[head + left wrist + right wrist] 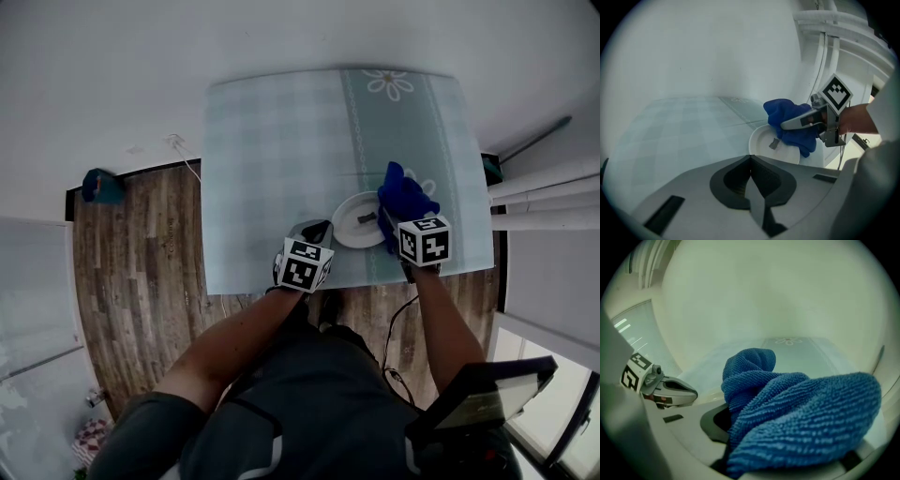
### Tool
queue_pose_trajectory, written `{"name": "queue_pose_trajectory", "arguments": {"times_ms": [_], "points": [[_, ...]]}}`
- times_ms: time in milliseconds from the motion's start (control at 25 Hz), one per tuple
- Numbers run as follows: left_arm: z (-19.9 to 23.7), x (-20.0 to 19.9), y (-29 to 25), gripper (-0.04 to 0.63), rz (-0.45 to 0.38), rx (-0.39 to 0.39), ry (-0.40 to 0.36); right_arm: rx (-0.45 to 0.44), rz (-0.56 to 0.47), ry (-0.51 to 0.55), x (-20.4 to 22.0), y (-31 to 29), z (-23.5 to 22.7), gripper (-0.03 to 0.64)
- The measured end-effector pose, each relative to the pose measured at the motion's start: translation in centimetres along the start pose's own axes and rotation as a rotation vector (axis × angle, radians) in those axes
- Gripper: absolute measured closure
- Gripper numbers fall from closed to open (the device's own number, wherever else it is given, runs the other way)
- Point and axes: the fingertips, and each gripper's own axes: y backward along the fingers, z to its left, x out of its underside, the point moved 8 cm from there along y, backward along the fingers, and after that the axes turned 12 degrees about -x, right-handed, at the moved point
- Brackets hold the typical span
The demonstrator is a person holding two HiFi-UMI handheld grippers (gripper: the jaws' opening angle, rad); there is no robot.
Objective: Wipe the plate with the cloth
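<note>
In the lower centre of the head view the left gripper (317, 234) is at the near edge of the table (272, 169), jaws pressed together on nothing, just left of the white plate (349, 232). A small dark scrap (366, 217) lies on the plate, and at its right rim the right gripper (387, 221) clamps the blue cloth (403, 192), which bunches over its jaws and overlaps the plate's edge

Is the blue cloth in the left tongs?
No, the left tongs are shut on nothing, while the right tongs grip the blue cloth at the plate's edge.
</note>
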Motion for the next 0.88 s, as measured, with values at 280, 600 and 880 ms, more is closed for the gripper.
{"name": "queue_pose_trajectory", "arguments": {"times_ms": [280,600,880], "points": [[0.1,0.4,-0.7,0.586,0.005,-0.013,-0.043,-0.005,-0.039,-0.056,3.2,2.3,1.0,0.511],[0.6,-0.3,1.8,0.584,-0.082,-0.049,0.032,-0.067,-0.203,-0.03,3.4,6.4,2.9,0.511],[-1.4,-3.6,7.6,0.584,-0.297,-0.012,0.015,-0.11,-0.352,0.042,2.1,11.1,5.9,0.511]]}}
